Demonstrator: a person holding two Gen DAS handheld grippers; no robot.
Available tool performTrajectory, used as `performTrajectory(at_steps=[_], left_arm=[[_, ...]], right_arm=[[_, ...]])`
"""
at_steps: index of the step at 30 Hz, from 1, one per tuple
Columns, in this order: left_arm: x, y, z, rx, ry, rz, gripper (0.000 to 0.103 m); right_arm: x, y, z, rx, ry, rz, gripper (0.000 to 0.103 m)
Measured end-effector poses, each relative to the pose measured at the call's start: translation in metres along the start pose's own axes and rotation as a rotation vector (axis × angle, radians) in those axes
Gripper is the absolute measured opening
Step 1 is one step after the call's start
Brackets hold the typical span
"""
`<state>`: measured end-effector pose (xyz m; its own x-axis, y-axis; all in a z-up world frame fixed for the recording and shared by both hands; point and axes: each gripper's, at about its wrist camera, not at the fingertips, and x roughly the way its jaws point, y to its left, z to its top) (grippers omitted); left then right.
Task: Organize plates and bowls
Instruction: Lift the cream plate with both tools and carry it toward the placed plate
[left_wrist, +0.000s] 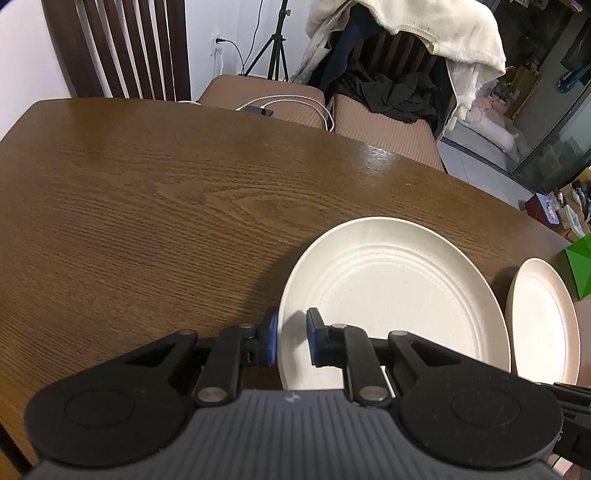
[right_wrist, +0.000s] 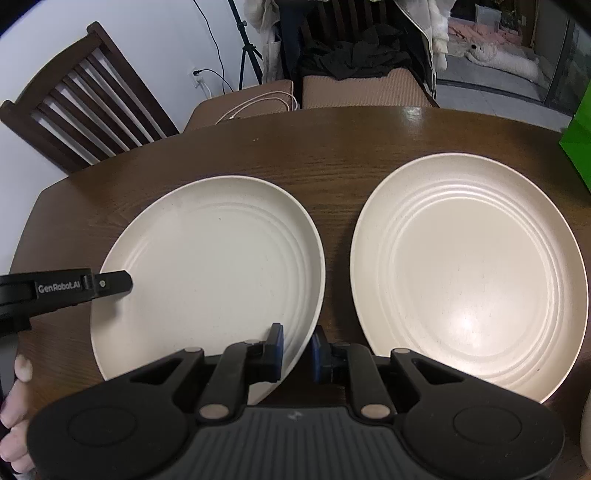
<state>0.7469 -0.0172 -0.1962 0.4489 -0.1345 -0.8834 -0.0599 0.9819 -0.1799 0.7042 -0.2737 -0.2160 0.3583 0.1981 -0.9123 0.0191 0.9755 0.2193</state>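
Gripping the same plate from two sides, both pairs of tongs are drawn in narrow on the rim of the left-hand plate (right_wrist: 207, 266). The left tongs (left_wrist: 291, 341) straddle its left edge: one blue pad sits outside the rim over the tabletop (left_wrist: 147, 192), the other inside over the plate's white face, and the rim runs up between them. From the right wrist camera, the same left tongs show as a black finger reaching in over the plate's left rim (its lettering reads GenRobot.AI).

The right tongs (right_wrist: 297, 352) clamp the near right edge of that plate, with one pad on the plate's inner slope and the other just outside, above the dark wood in the gap between the two plates. The gap left between the pads is slim, filled by the rim.

Just to the right of the right tongs lies a second plate (right_wrist: 469, 273), flat on the tabletop, close beside the first but not touching it; no tongs reach it. A person's hand (right_wrist: 16, 406) shows at the lower left corner. Beyond the tongs, past the far edge, stand a slatted wooden chair (right_wrist: 85, 96) and cushioned seats with a white cable (right_wrist: 258, 103).
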Motion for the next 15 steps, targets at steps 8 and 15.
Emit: performTrajectory(at_steps=[8, 15], left_arm=[[-0.013, -0.003, -0.003, 0.007, -0.036, -0.005, 0.016], [-0.030, -0.007, 0.001, 0.016, -0.070, -0.013, 0.016]], right_arm=[[-0.012, 0.003, 0.000, -0.015, -0.032, -0.004, 0.015], [-0.031, 0.004, 0.000, -0.018, -0.064, -0.002, 0.015]])
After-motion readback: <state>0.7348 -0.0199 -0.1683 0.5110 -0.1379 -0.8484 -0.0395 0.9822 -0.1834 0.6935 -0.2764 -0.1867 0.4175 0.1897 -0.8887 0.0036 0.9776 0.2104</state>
